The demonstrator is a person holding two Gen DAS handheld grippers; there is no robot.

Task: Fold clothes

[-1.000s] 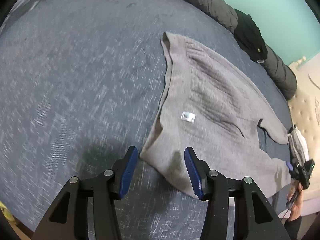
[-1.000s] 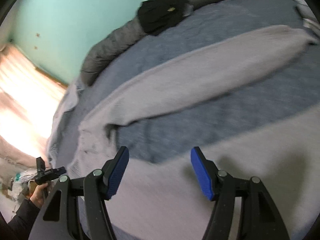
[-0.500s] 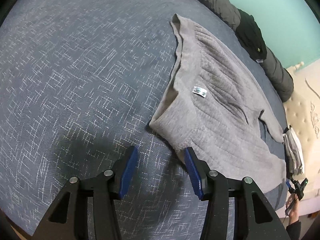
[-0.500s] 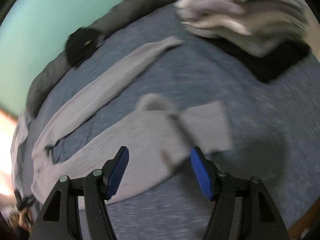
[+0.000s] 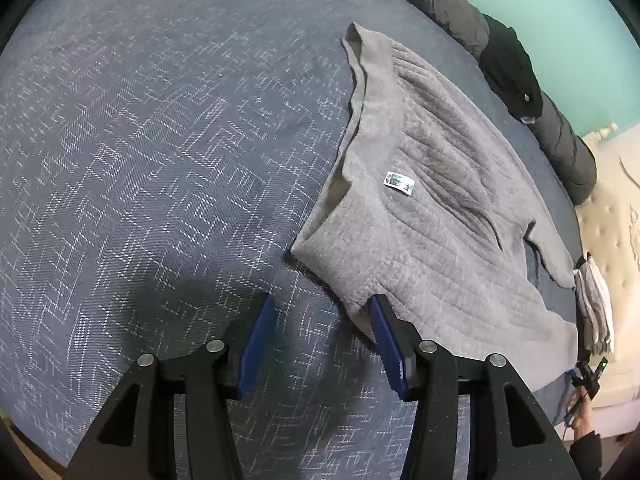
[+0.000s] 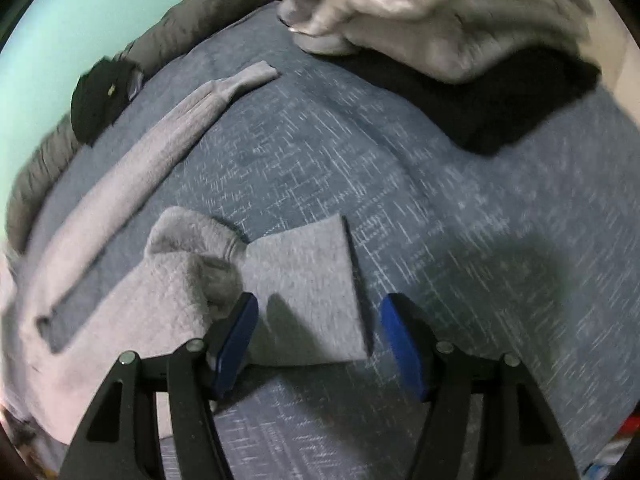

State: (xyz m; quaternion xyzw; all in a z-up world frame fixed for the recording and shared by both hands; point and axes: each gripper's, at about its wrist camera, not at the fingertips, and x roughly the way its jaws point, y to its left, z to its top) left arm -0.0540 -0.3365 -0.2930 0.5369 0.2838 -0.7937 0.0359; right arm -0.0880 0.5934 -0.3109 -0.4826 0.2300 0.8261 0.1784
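A grey knit sweater (image 5: pixel 432 216) lies flat on the blue patterned bedspread (image 5: pixel 160 160), with a small white label (image 5: pixel 399 182) on it. My left gripper (image 5: pixel 320 340) is open and empty above the bedspread, just off the sweater's near hem corner; its right finger overlaps the hem edge. In the right wrist view the sweater's sleeve cuff (image 6: pixel 308 280) lies bunched and flat between the fingers of my open right gripper (image 6: pixel 316 344), which hovers over it. The other sleeve (image 6: pixel 160 152) stretches away to the upper left.
A dark grey rolled duvet (image 5: pixel 460 12) with a black garment (image 5: pixel 516 76) on it lines the far bed edge by the teal wall. A pile of pale folded clothes (image 6: pixel 420 12) on a black item (image 6: pixel 500 100) sits ahead of my right gripper.
My left gripper drew back off the hem and now hangs over bare bedspread. My right gripper swung along the sweater to the sleeve cuff, and the clothes pile came into view.
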